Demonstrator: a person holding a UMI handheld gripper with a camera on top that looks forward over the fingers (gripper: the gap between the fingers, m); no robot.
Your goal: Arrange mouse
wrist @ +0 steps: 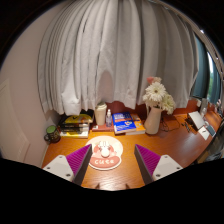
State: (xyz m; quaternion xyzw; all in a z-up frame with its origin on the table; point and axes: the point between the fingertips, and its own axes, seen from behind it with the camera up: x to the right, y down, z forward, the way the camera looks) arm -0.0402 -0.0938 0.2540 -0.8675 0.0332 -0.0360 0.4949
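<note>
A small white mouse (pixel 105 151) sits on a round pink mouse pad (pixel 105 164) on the wooden desk (pixel 170 145). The pad lies just ahead of my fingers and partly between their tips. My gripper (pixel 112 153) is open and holds nothing. Its purple pads (pixel 78 160) stand wide apart on either side of the mouse pad, and neither touches the mouse.
At the back of the desk stand a vase of flowers (pixel 153 108), a blue book (pixel 125 123), a white box (pixel 100 115), a stack of books (pixel 75 126) and a small dark pot (pixel 52 132). More items (pixel 200 122) sit at the right. Light curtains (pixel 110 50) hang behind.
</note>
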